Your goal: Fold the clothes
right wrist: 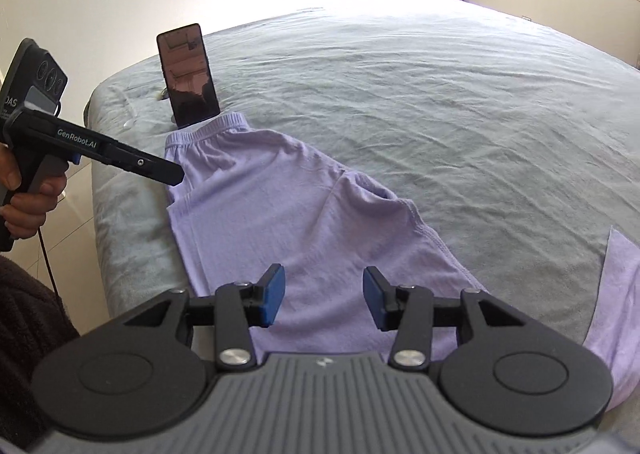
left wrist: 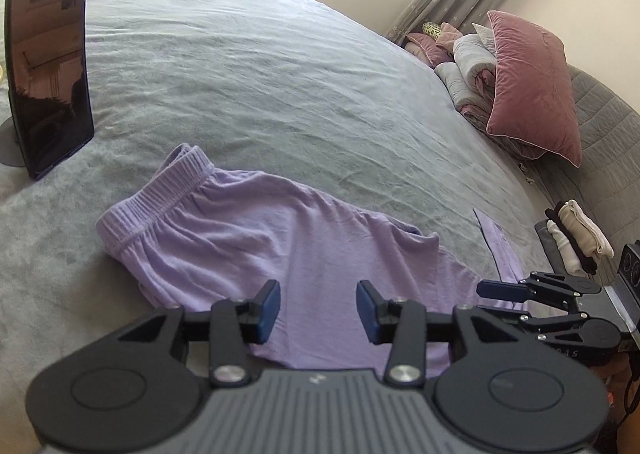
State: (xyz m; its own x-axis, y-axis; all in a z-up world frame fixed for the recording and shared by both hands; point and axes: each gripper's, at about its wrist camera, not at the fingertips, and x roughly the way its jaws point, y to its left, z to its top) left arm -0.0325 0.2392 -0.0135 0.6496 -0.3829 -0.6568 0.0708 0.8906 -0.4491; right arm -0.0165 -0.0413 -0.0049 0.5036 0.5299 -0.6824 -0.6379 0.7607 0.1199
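Observation:
Lilac trousers [left wrist: 256, 230] lie on the grey bed [left wrist: 260, 73], elastic waistband [left wrist: 160, 189] at the far left, legs running toward the near right. My left gripper [left wrist: 318, 310] is open and empty, just above the cloth near the seat. My right gripper [right wrist: 324, 300] is open and empty over the trouser leg [right wrist: 304, 221]. The right gripper also shows in the left wrist view [left wrist: 500, 294] at the right edge. The left gripper shows in the right wrist view [right wrist: 176, 173], its tip beside the waistband end [right wrist: 208, 129].
A dark phone [left wrist: 48, 61] stands on a stand just beyond the waistband, seen also in the right wrist view [right wrist: 188, 73]. Pink pillows [left wrist: 532, 85] and rolled bedding [left wrist: 468, 69] lie at the far right. Folded white and black items [left wrist: 576, 238] sit at the right edge.

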